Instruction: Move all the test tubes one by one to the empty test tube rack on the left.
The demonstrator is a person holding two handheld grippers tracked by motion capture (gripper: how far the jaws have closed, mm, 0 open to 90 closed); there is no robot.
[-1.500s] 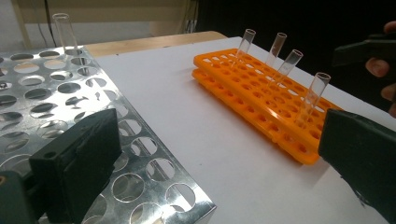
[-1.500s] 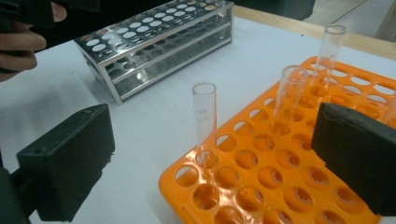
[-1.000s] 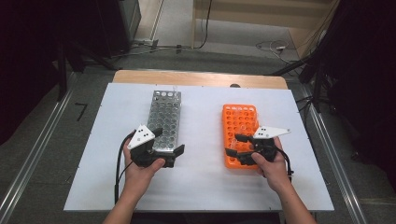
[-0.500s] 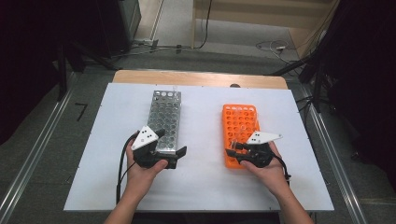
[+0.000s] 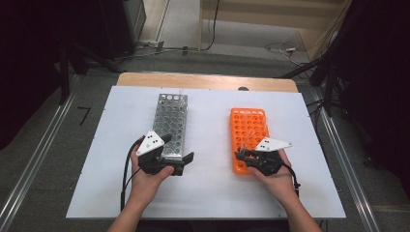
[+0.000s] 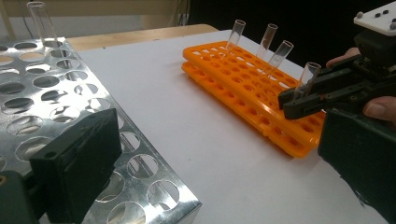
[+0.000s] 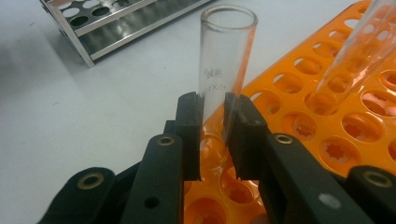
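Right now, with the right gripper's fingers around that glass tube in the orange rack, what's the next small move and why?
Probably a slow, straight lift. The right gripper has just been closing, and its fingers now press both sides of the test tube, whose foot still sits in the orange rack. Pulling along the tube's axis should clear the hole and avoid the neighbouring tube.

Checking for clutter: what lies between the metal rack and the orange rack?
Nothing: between the metal rack and the orange rack the white table is bare, as the high view and left gripper view show.
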